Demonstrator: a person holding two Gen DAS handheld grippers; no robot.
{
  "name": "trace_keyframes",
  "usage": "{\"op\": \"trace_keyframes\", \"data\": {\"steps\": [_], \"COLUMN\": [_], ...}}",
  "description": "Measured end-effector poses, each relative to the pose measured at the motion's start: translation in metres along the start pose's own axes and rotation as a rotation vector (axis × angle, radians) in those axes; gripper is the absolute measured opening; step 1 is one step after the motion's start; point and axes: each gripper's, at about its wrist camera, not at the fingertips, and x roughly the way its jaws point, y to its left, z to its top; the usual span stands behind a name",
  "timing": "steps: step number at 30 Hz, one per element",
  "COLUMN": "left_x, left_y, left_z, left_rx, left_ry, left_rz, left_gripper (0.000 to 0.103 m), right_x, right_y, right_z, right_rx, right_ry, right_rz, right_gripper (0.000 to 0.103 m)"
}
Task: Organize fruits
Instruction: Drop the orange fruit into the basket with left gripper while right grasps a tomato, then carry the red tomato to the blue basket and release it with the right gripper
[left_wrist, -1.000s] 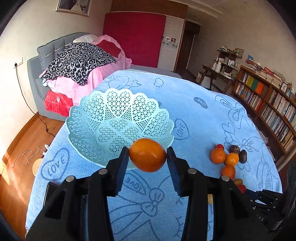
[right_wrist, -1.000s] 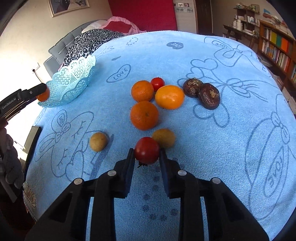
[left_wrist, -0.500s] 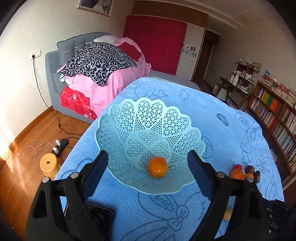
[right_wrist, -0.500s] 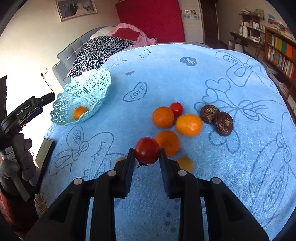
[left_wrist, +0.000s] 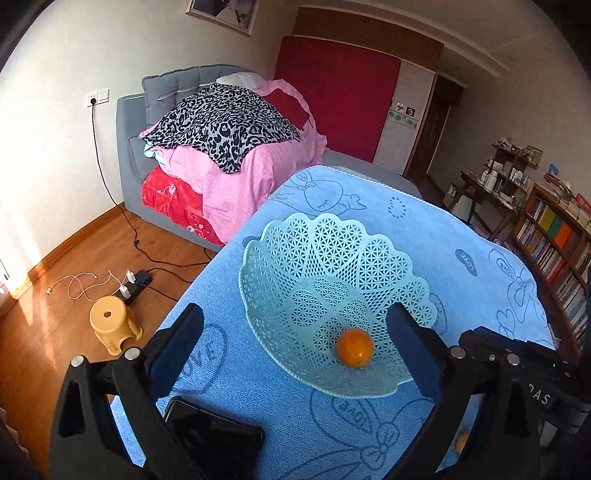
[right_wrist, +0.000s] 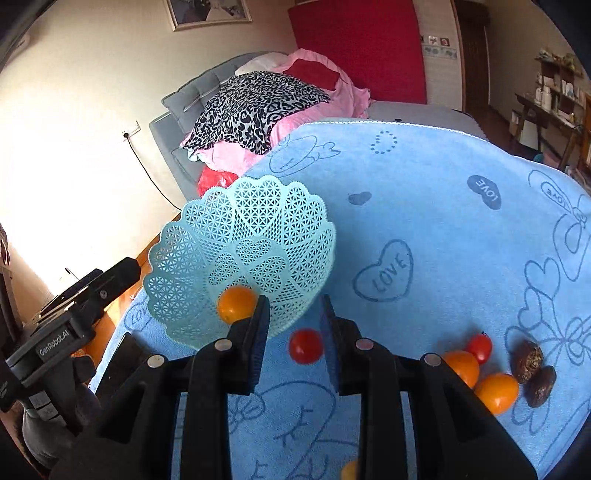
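Note:
A pale green lattice basket (left_wrist: 295, 266) stands on the blue cloth with one orange (left_wrist: 354, 348) in its bottom. My left gripper (left_wrist: 295, 343) is open wide just short of the basket, with nothing between its fingers. In the right wrist view, my right gripper (right_wrist: 293, 321) hangs at the basket's (right_wrist: 192, 236) near rim. A red tomato (right_wrist: 305, 346) sits low between its fingers, clear of the left finger (right_wrist: 258, 332), so it looks loose. The orange (right_wrist: 236, 302) shows inside the basket.
More fruit lies on the cloth to the right: two oranges (right_wrist: 496, 391), a small tomato (right_wrist: 479, 347) and two dark fruits (right_wrist: 526, 362). A black phone (left_wrist: 210, 435) lies by the cloth's near edge. Past that edge are a wooden floor and a yellow stool (left_wrist: 112, 325).
My right gripper has carried the tomato left to the basket's rim, and the tomato has slipped lower between its fingers. My left gripper has drawn back, still open; the orange stays in the basket.

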Motion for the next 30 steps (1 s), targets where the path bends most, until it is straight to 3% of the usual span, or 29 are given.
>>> {"op": "trace_keyframes", "data": {"steps": [7,14,20,24,26,30], "left_x": [0.003,-0.006,-0.008,-0.006,-0.007,-0.008], "left_y": [0.003,-0.005,-0.024,-0.033,-0.034,-0.033], "left_z": [-0.002,-0.001,-0.007,-0.011,-0.01,-0.008], "left_rx": [-0.019,0.016,0.052,0.083,0.098,0.096], "left_ry": [0.002,-0.043,-0.03,0.0,-0.007,-0.01], "left_rz": [0.022,0.036,0.023,0.014,0.022,0.019], "left_gripper": [0.1,0.1,0.1,0.1,0.1,0.1], "right_x": [0.016,-0.016,-0.031,-0.016,-0.01,0.0], "right_y": [0.004,-0.029,-0.036,-0.03,-0.028,-0.028], "right_z": [0.01,-0.039,-0.08,-0.092,-0.092,-0.094], "right_rx": [-0.002,0.049,0.037,-0.002,-0.033,-0.045], "right_ry": [0.006,0.045,0.111,0.148,0.149,0.183], "right_rz": [-0.019,-0.054,-0.021,-0.071,-0.151,-0.171], "right_gripper": [0.029,0.036,0.037,0.037,0.037,0.036]}}
